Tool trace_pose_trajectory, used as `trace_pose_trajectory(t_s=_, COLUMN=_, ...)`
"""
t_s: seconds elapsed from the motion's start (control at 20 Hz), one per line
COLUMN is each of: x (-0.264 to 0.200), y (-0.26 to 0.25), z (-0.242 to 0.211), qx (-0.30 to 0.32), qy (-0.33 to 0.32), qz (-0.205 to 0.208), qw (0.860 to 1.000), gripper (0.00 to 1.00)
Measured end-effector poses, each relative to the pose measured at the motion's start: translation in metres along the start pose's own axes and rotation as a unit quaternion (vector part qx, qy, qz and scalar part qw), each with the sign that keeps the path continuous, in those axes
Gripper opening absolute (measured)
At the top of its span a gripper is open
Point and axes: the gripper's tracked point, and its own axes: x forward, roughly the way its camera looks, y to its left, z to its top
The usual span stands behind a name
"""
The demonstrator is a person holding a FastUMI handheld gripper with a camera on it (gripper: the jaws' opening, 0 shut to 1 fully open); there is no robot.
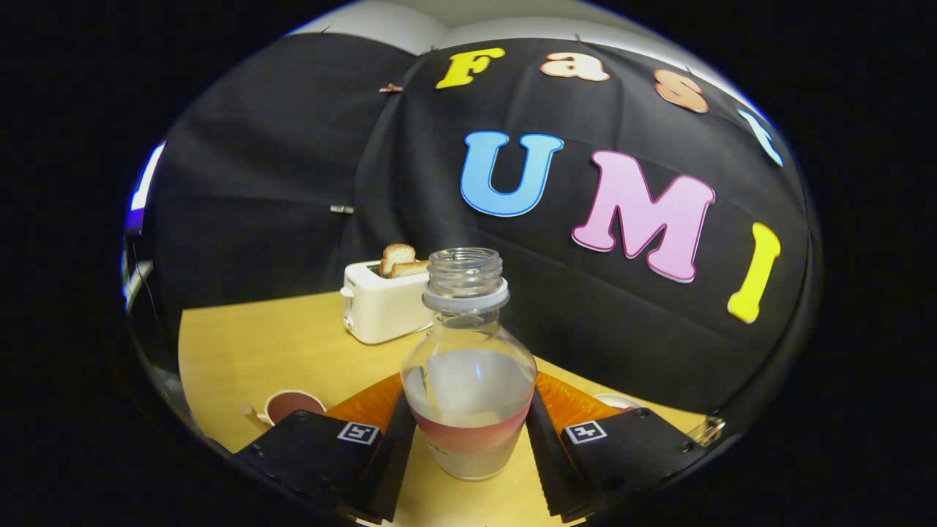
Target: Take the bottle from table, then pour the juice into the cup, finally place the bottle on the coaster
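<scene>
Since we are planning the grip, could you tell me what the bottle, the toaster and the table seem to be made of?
The bottle, between the gripper fingers, looks like clear glossy plastic: liquid shows through. The toaster seems smooth white plastic. The table looks like matte light wood, perhaps laminate.

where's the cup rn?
Gripper view: the cup stands on the wooden table, just beyond the left finger, left of the bottle held between the fingers and nearer than the toaster.
</scene>
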Motion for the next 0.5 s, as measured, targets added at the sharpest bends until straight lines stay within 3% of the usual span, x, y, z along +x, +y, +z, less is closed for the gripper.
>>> trace_pose_trajectory(t_s=0.1, x=0.004, y=-0.019, z=-0.007, qx=0.031, qy=-0.012, qz=-0.026, qw=0.999, gripper=0.76)
trace_pose_trajectory(t_s=0.2, x=0.009, y=-0.034, z=-0.022, qx=0.023, qy=-0.015, qz=-0.044, qw=0.999, gripper=0.76)
trace_pose_trajectory(t_s=0.5, x=0.041, y=-0.052, z=-0.069, qx=0.077, qy=-0.010, qz=-0.068, qw=0.995, gripper=0.76)
